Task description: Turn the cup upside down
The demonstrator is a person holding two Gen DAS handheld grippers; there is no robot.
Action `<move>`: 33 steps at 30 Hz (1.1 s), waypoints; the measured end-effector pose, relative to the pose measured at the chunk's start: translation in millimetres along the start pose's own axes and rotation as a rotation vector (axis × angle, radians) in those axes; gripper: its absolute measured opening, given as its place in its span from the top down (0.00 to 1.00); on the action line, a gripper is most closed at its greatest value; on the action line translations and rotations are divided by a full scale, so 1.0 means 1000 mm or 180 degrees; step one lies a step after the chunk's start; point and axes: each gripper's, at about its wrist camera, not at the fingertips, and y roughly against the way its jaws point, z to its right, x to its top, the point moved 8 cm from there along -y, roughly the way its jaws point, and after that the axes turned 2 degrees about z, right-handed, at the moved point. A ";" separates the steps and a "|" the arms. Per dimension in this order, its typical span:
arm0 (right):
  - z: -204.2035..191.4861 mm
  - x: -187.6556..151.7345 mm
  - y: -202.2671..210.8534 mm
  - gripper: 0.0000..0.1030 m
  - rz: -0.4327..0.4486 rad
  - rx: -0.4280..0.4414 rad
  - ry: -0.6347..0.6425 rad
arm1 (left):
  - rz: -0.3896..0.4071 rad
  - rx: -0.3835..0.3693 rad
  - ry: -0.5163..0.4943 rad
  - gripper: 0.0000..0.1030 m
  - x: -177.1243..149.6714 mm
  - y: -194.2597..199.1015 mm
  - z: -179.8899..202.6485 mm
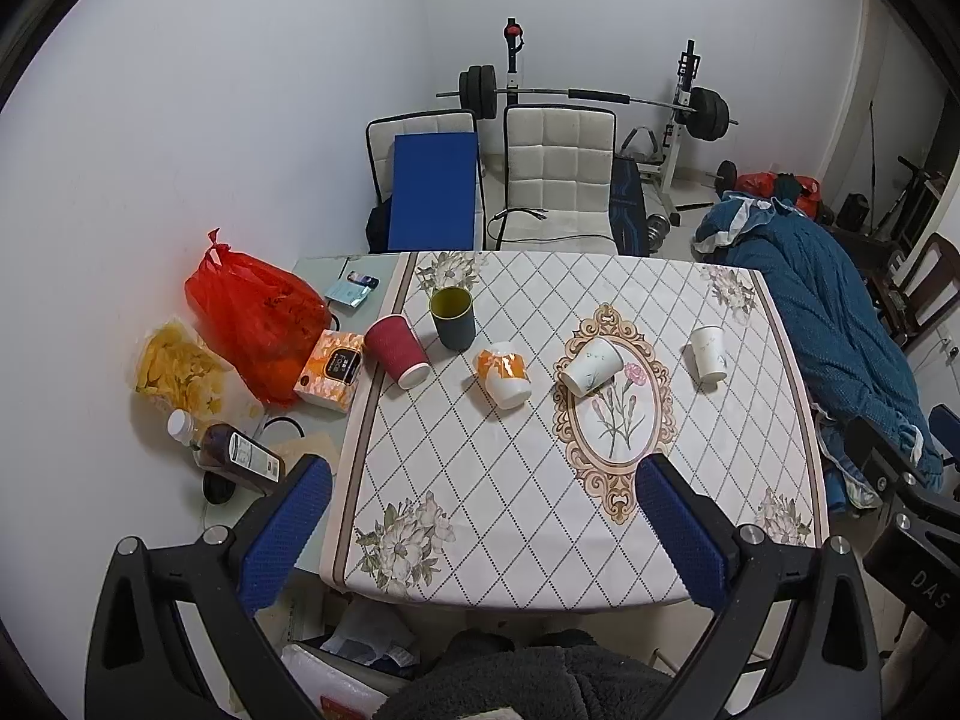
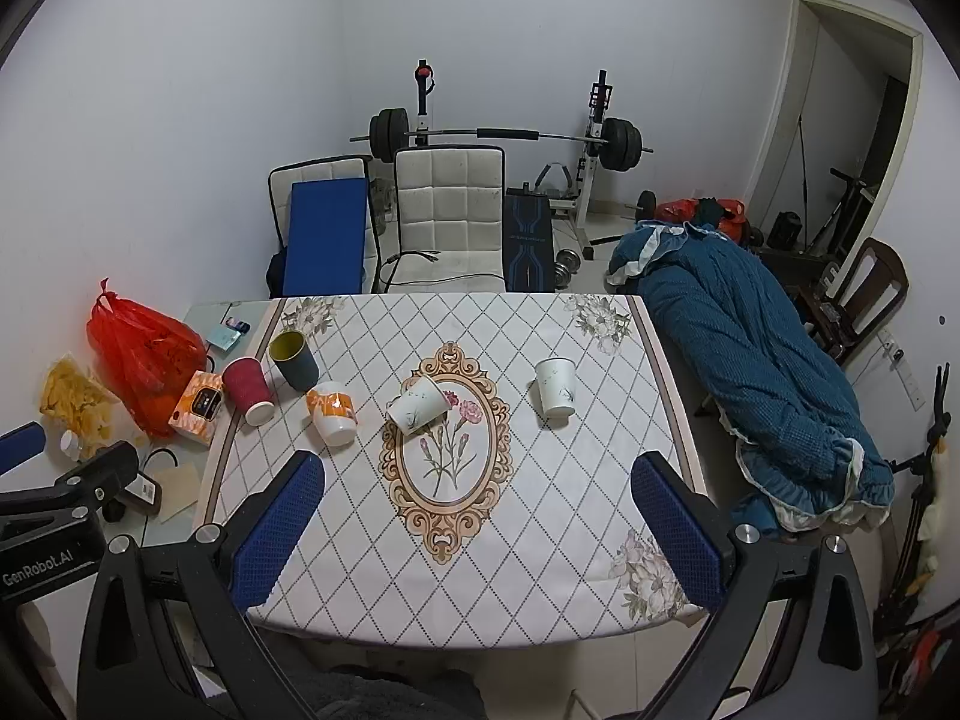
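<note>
Several cups stand in a row across the patterned tablecloth. A dark green cup (image 1: 453,317) (image 2: 293,359) stands upright, mouth up, at the left. A red paper cup (image 1: 396,350) (image 2: 248,390), an orange-and-white mug (image 1: 504,377) (image 2: 333,411), a white paper cup (image 1: 591,365) (image 2: 417,404) and a second white cup (image 1: 708,354) (image 2: 555,387) appear mouth down, some tilted. My left gripper (image 1: 483,531) and right gripper (image 2: 477,531) are both open and empty, held above the near table edge, well short of the cups.
Left of the cloth lie a red plastic bag (image 1: 258,324), an orange box (image 1: 332,369), a chips bag (image 1: 177,369) and bottles (image 1: 240,456). Two white chairs (image 1: 558,174) and a barbell rack stand behind the table. A blue quilt (image 2: 756,360) lies to the right.
</note>
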 end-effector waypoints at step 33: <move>-0.001 0.008 0.008 0.00 0.0094 0.0055 0.0005 | 0.0102 0.0007 0.0020 0.00 0.006 0.006 0.000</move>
